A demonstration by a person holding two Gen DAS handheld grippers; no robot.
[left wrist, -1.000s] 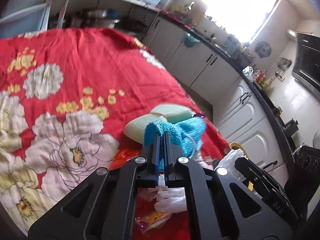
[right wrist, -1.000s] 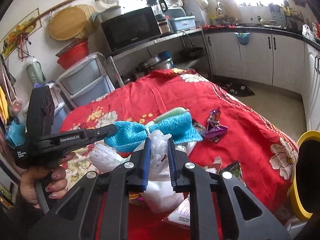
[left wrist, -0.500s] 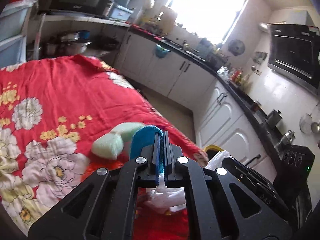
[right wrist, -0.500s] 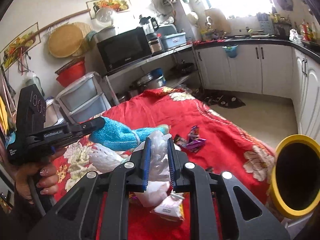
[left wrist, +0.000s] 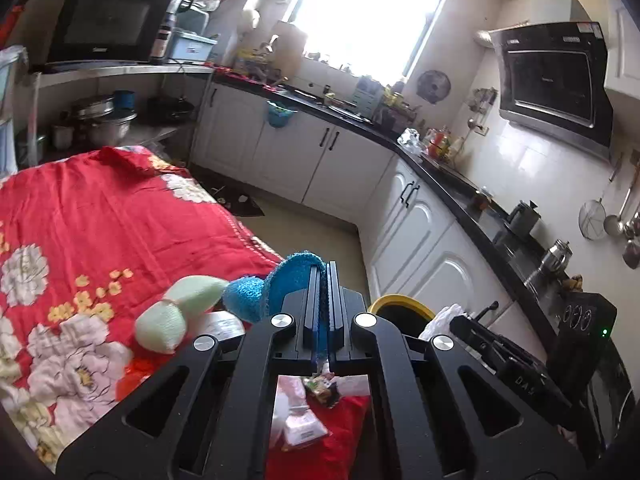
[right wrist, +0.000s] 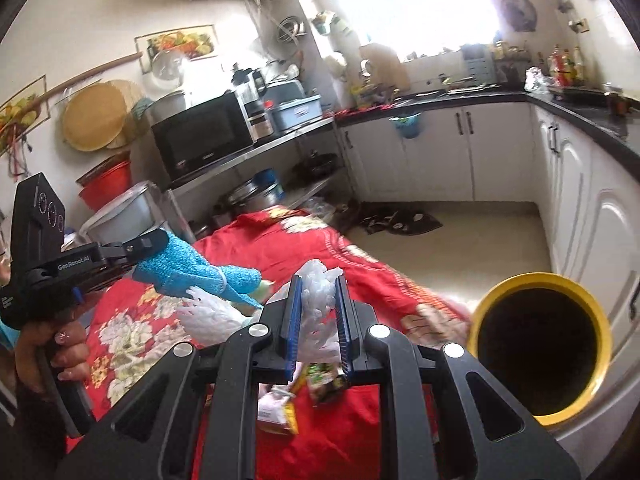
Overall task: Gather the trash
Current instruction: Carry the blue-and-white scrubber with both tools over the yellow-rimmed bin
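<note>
Two grippers are up over a table draped in a red floral cloth (left wrist: 120,216). The left gripper (left wrist: 322,280) has its jaws pressed together on a fuzzy blue-and-pale-green knitted cloth (left wrist: 256,296), which hangs above the table. The right gripper (right wrist: 318,300) pinches a crumpled white plastic bag (right wrist: 316,280) between its jaws, also lifted clear. Loose snack wrappers (right wrist: 320,380) lie on the red cloth below. A round bin with a yellow rim and dark inside (right wrist: 540,344) stands just beside the table's edge, on the right. Around them is a kitchen: white cabinets (right wrist: 460,152) under a black worktop, a black microwave (right wrist: 200,136) on a steel shelf, a bright window and a beige floor.
</note>
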